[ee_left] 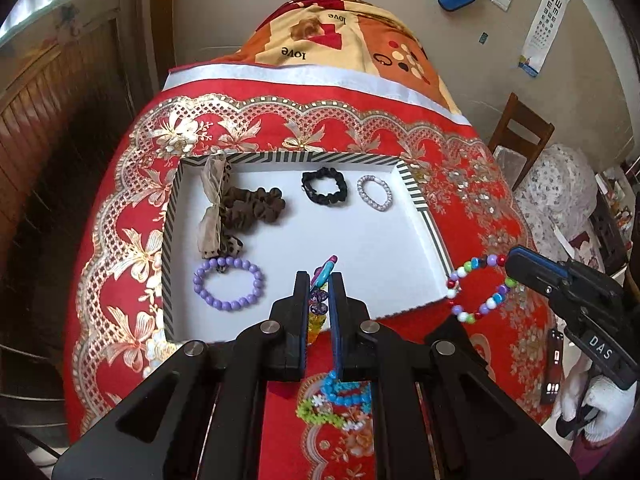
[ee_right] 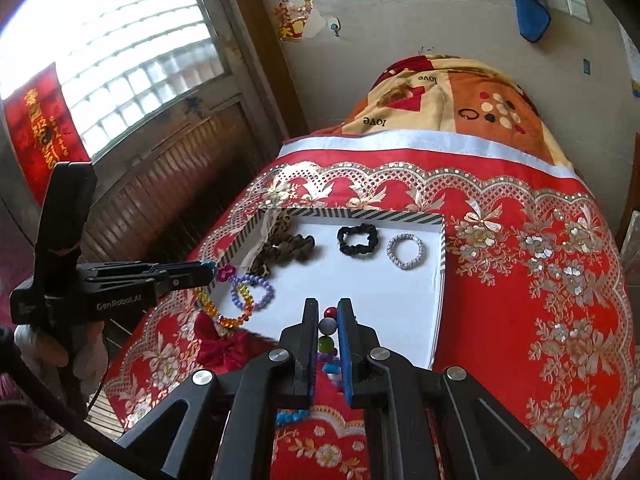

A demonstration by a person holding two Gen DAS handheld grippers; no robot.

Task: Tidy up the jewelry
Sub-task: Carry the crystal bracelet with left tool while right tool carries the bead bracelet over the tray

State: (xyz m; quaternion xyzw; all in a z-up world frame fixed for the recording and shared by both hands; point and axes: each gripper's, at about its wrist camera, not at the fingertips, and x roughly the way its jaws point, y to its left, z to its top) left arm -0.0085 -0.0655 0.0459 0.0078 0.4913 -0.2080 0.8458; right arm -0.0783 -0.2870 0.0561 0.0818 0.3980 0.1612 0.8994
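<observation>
A white tray with a striped rim [ee_left: 428,216] [ee_right: 442,240] lies on the red tablecloth. In it are a brown scrunchie with a bow [ee_left: 244,208], a black scrunchie [ee_left: 324,186], a silver bracelet [ee_left: 375,192] and a purple bead bracelet [ee_left: 229,284]. My left gripper [ee_left: 320,280] is shut on a clear multicoloured bead bracelet [ee_right: 226,312], held over the tray's near left edge. My right gripper [ee_right: 328,312] is shut on a mixed-colour bead bracelet [ee_left: 480,288], held above the tray's near right corner.
A blue bead bracelet [ee_left: 344,390] and a green flower bracelet [ee_left: 320,414] lie on the cloth in front of the tray. A red bow [ee_right: 218,344] lies near the tray's left corner. A wooden chair [ee_left: 520,136] stands at the right; a patterned blanket [ee_left: 344,36] lies behind.
</observation>
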